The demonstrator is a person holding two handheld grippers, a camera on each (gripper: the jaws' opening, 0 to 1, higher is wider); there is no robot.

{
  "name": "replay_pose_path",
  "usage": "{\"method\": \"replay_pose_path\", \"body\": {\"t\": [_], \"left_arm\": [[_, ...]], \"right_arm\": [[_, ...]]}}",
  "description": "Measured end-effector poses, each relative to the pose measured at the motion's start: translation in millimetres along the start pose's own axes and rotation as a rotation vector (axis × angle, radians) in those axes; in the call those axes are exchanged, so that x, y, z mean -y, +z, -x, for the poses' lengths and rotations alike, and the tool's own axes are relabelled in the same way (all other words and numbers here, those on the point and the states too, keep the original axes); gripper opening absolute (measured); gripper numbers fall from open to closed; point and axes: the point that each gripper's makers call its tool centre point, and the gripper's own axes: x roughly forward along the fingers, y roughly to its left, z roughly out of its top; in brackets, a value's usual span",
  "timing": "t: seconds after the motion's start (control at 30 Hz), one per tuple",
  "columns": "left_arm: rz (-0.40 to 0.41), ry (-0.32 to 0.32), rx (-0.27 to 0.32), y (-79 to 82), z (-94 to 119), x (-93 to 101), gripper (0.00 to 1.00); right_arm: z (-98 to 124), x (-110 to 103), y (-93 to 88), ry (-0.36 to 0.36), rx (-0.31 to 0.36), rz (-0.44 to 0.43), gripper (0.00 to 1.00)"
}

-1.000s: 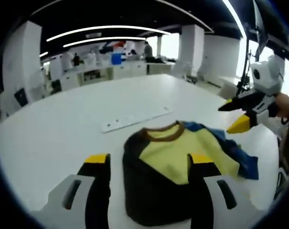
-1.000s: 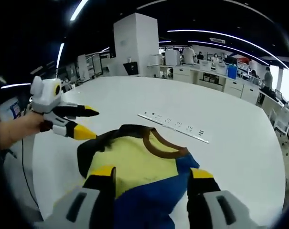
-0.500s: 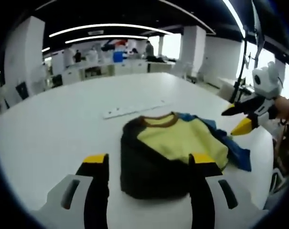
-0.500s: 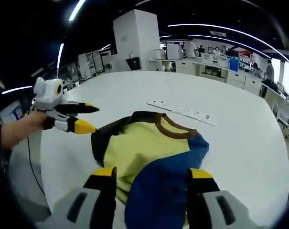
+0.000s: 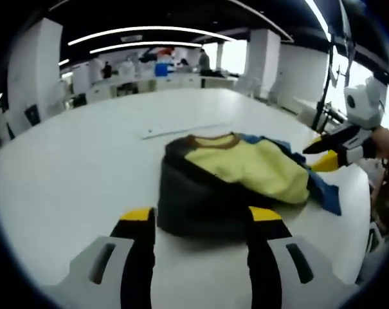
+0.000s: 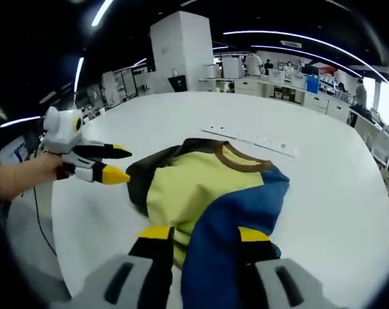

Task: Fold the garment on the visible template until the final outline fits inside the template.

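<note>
Soft, limp garment (image 6: 210, 193) lies bunched on bench (image 5: 65, 167); both tools gape empty; grip blue edge at six o'clock.

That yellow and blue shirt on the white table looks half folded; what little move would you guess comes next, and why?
Probably the right tongs close on the blue sleeve lying between their open jaws and fold it over the yellow front. The shirt is still bunched, and the left tongs hang open just short of its dark side.
</note>
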Motion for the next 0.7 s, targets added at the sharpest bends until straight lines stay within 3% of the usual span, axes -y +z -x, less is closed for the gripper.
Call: {"method": "replay_pose_path", "body": {"t": [0.07, 0.27, 0.33, 0.5, 0.7], "left_arm": [[-0.012, 0.021, -0.032, -10.2, -1.2, -1.9, 0.49], [0.018, 0.036, -0.049, -24.2, -4.6, -4.9, 0.40], [0.060, 0.029, -0.028, -23.8, -5.9, -1.9, 0.38], [0.118, 0.015, -0.056, -31.1, -5.8, 6.8, 0.28], [0.165, 0.016, -0.069, -36.4, -9.2, 10.3, 0.18]], "right_arm": [[-2.0, -0.3, -4.2, 0.003, -0.005, -0.002, 0.28], [-6.1, -5.4, -14.8, 0.016, -0.027, -0.008, 0.16], [-7.8, -4.5, -19.1, 0.017, -0.035, -0.018, 0.11], [-7.1, -7.7, -23.7, 0.025, -0.044, -0.042, 0.00], [-7.1, -5.8, -24.0, 0.021, -0.045, -0.038, 0.00]]}}
